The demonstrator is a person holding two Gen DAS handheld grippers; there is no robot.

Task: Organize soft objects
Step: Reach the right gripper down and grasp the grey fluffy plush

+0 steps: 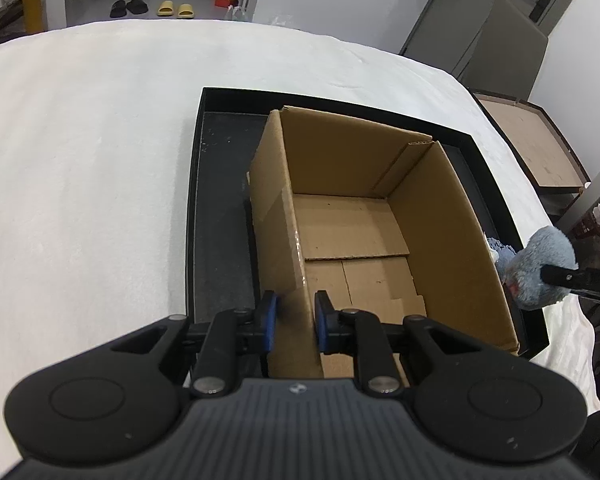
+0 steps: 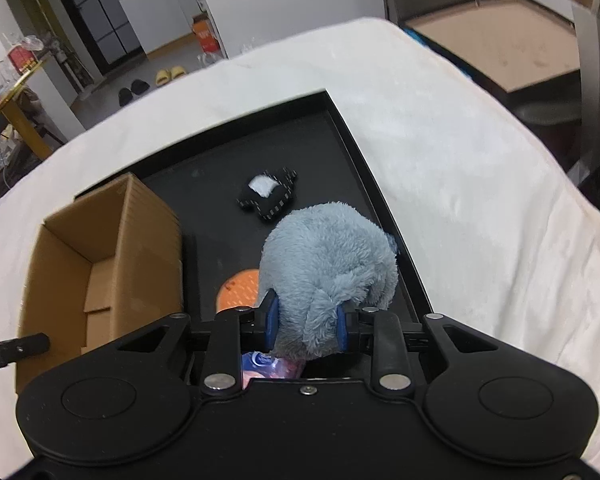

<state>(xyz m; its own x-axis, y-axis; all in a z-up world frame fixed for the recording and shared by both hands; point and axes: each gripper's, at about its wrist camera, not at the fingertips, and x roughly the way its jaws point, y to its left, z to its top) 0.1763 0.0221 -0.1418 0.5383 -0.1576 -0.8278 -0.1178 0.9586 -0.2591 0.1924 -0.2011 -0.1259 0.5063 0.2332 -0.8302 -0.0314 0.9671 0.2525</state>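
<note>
White cloth (image 1: 80,160) underlies a black tray (image 2: 364,152), which holds an empty cardboard box (image 1: 360,216). Your left gripper (image 1: 296,320) is clamped on the box's near wall, one pad on each side. Your right gripper (image 2: 306,326) pinches the blue plush toy (image 2: 328,256) above the tray, right of the box. It looks light and compressible, so grip deep into its bulk. A small black soft toy (image 2: 268,196) and an orange piece (image 2: 238,288) lie on the tray.
</note>
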